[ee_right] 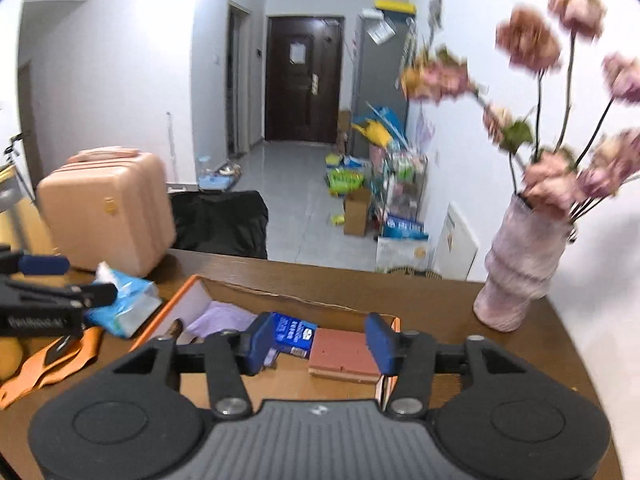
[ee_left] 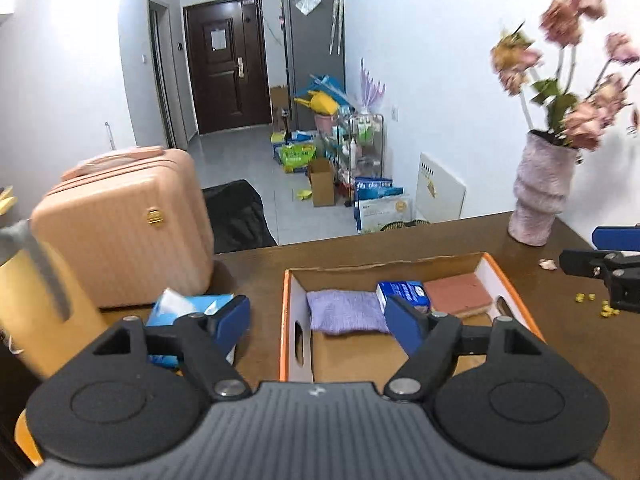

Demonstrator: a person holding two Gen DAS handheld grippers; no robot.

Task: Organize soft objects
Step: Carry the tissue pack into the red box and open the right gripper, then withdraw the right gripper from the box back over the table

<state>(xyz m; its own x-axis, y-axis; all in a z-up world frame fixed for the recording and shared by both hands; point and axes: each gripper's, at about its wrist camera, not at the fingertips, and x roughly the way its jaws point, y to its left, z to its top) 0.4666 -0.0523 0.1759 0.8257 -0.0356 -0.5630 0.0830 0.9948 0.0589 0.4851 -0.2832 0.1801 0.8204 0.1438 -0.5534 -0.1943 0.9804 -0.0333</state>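
Observation:
An orange-rimmed cardboard box [ee_left: 286, 320] sits on the brown table. In it lie a purple cloth [ee_left: 344, 312], a small blue tissue pack [ee_left: 404, 292] and a red-brown sponge [ee_left: 458, 288]. A blue soft tissue pack [ee_left: 180, 308] lies on the table left of the box. My left gripper [ee_left: 318, 320] is open and empty, above the box's near left part. My right gripper [ee_right: 316, 344] is open and empty, above the box [ee_right: 192, 292], with the sponge [ee_right: 346, 354], the small blue pack [ee_right: 294, 334] and the purple cloth [ee_right: 220, 320] beyond its fingers. The tissue pack [ee_right: 128, 304] lies left of it.
A pink vase of flowers [ee_left: 540, 196] stands at the table's back right, also in the right wrist view [ee_right: 520, 268]. A pink suitcase [ee_left: 124, 228] stands at the left. A yellow bottle [ee_left: 36, 304] is near left. Yellow crumbs [ee_left: 600, 306] lie right. An orange strap [ee_right: 52, 360] lies left.

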